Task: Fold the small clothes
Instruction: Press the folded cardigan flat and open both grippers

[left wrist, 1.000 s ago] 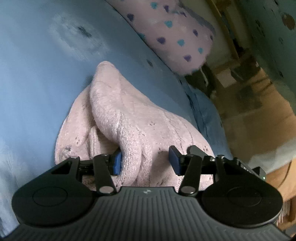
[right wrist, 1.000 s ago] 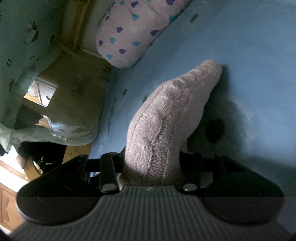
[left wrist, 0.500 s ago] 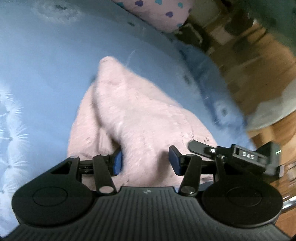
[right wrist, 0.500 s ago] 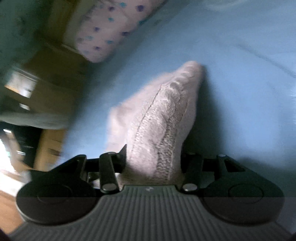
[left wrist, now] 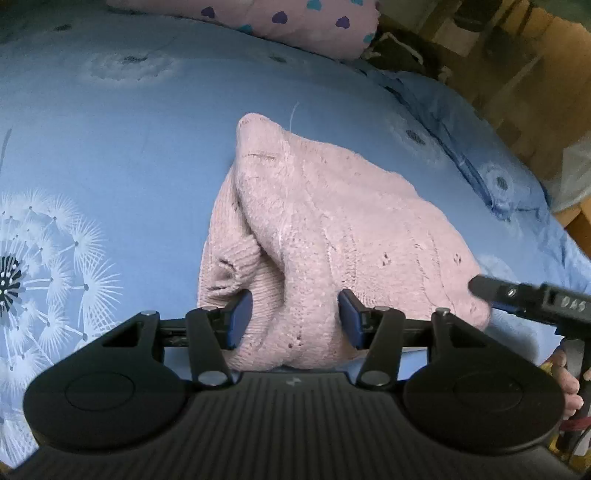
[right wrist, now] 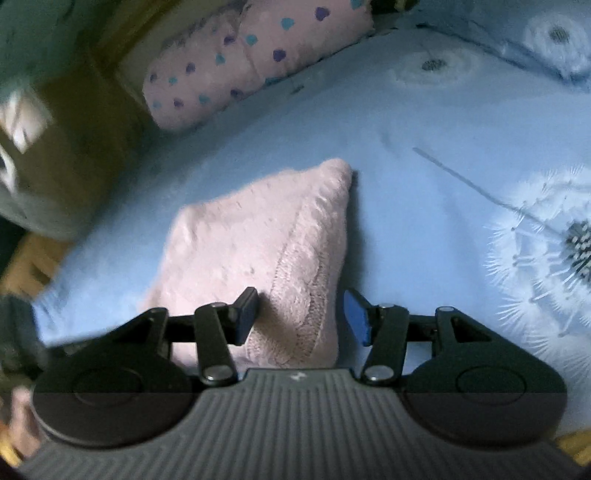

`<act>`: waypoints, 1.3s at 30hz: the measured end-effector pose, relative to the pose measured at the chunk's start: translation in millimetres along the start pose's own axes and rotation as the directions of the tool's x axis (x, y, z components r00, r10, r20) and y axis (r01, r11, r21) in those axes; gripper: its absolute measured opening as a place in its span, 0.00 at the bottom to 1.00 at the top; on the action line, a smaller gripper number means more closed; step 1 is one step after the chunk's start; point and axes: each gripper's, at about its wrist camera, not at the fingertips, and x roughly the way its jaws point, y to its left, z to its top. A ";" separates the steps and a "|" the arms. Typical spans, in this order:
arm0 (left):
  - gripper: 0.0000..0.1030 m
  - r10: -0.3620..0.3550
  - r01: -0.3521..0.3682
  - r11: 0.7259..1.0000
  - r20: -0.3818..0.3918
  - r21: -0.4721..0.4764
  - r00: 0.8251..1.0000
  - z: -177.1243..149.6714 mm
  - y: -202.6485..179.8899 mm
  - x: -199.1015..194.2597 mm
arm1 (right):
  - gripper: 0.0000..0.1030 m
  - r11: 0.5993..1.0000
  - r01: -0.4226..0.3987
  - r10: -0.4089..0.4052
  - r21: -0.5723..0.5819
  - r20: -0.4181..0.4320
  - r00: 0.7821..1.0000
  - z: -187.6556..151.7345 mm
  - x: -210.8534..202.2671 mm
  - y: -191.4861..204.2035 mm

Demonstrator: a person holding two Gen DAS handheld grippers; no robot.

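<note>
A small pink knitted garment lies folded on the blue bed sheet. My left gripper is open, its blue pads either side of the garment's near edge. In the right wrist view the same garment lies flat, and my right gripper is open over its near right corner. The right gripper's black tip shows at the right of the left wrist view, beside the garment's right corner.
A pink pillow with heart prints lies at the far edge of the bed, also in the right wrist view. The sheet has white dandelion prints. Wooden floor and furniture lie beyond the bed's right edge.
Both grippers lowered the garment onto the sheet. The right gripper opened and let go of it. The left gripper's jaws stand wider apart than before.
</note>
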 end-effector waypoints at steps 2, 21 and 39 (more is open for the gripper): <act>0.57 0.002 -0.002 1.000 0.006 0.015 1.000 -3.0 1.6 0.9 | 0.53 1.000 0.023 -0.023 -0.020 -0.026 0.999 -8.1 8.7 -3.1; 0.75 0.209 -0.219 0.967 0.087 0.130 0.974 -46.2 -40.1 -42.4 | 0.64 0.958 0.123 -0.077 -0.257 0.184 0.980 -63.0 -32.9 37.6; 0.96 0.377 -0.386 0.905 0.082 0.178 0.923 -77.5 -67.4 -0.3 | 0.81 0.898 0.300 -0.239 -0.321 0.216 0.947 -108.8 -10.5 32.3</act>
